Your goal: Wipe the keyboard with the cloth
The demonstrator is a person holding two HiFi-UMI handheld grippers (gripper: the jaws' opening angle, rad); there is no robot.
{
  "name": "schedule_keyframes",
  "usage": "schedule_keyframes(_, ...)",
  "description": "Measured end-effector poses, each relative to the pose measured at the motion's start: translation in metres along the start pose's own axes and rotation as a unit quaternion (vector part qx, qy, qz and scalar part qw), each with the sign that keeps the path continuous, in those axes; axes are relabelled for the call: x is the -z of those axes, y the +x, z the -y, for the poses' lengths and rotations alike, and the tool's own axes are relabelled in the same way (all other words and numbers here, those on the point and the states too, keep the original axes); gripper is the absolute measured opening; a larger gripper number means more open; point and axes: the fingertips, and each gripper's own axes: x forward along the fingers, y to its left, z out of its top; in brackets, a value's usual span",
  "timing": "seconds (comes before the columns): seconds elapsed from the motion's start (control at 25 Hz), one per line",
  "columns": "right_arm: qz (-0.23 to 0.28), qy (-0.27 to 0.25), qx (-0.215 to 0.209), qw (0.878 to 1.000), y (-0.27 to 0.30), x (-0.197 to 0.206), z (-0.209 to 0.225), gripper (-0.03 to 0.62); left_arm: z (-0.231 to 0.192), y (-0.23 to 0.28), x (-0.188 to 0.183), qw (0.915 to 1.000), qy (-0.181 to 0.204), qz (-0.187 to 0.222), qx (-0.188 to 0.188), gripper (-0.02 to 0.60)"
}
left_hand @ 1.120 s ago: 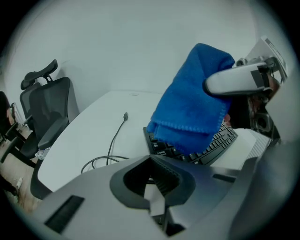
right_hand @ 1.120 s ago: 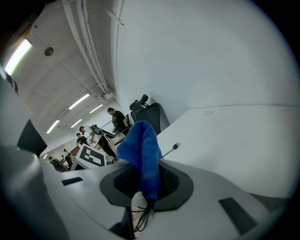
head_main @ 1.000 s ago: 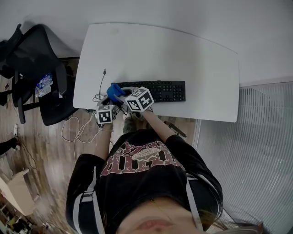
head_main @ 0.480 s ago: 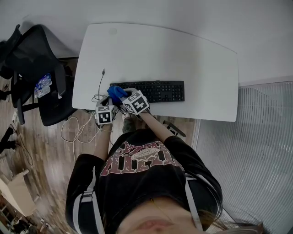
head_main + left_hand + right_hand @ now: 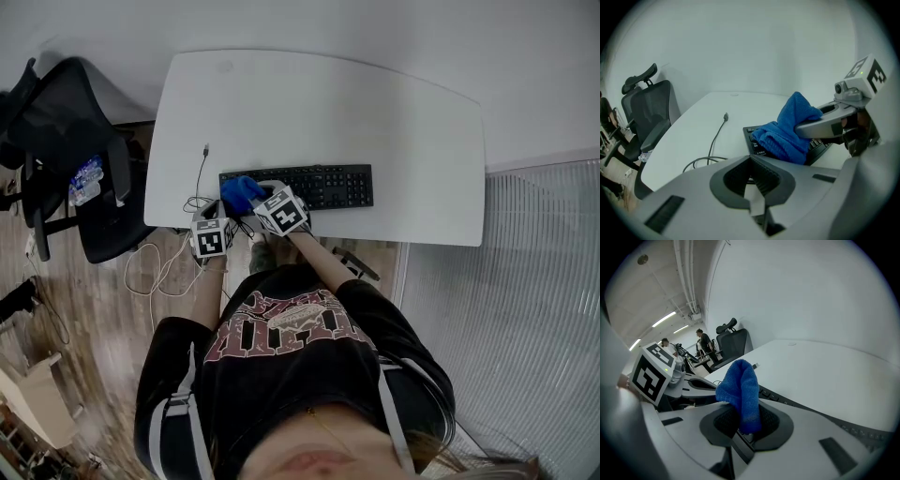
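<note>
A white desk (image 5: 375, 112) stands against a pale wall, with a black office chair (image 5: 75, 159) on the wooden floor to its left. The black keyboard (image 5: 328, 186) lies flat near the desk's front edge, and a thin cable (image 5: 202, 173) trails off beside its left end. The blue cloth (image 5: 240, 192) sits bunched over that left end, touching the keys. The right gripper (image 5: 743, 420) is clamped on a fold of it, the rest standing up in a soft hump above the jaws. The left gripper (image 5: 752, 173) hangs just beside, near the desk's front edge, its jaws closed together with nothing between them.

The cloth looks like light, limp terry: it should drape and drag readily, so a pinch on a thick fold, as here, seems the sound hold. The keyboard looks light and rigid and may slide under the wipe; pressing on its free end would likely steady it
</note>
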Motion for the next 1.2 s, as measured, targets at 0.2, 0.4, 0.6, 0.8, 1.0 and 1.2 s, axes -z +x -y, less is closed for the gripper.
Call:
schedule_keyframes(0.2, 0.002, 0.007, 0.008, 1.0, -0.007, 0.004, 0.007, 0.064, 0.0, 0.0, 0.0, 1.0, 0.0, 0.001, -0.002, 0.034)
schedule_keyframes(0.4, 0.004, 0.016, 0.021, 1.0, -0.015, 0.01, 0.019, 0.064, 0.0, 0.001, 0.001, 1.0, 0.002, -0.001, -0.003, 0.034)
schedule_keyframes(0.6, 0.005, 0.026, 0.037, 0.999, -0.024, 0.017, 0.033, 0.064, -0.002, 0.003, 0.002, 1.0, 0.004, -0.001, -0.005, 0.034)
schedule_keyframes(0.8, 0.003, 0.026, 0.052, 0.998, -0.034, 0.022, 0.046, 0.064, -0.002, 0.003, 0.002, 1.0, 0.004, -0.003, -0.007, 0.034)
schedule_keyframes(1.0, 0.002, 0.029, 0.062, 0.998, -0.044, 0.027, 0.056, 0.064, -0.001, 0.002, 0.002, 0.9999, 0.007, -0.004, -0.009, 0.034)
schedule_keyframes(1.2, -0.002, 0.031, 0.071, 0.997, -0.055, 0.035, 0.066, 0.064, -0.001, 0.002, 0.003, 0.9999, 0.007, -0.003, -0.014, 0.034)
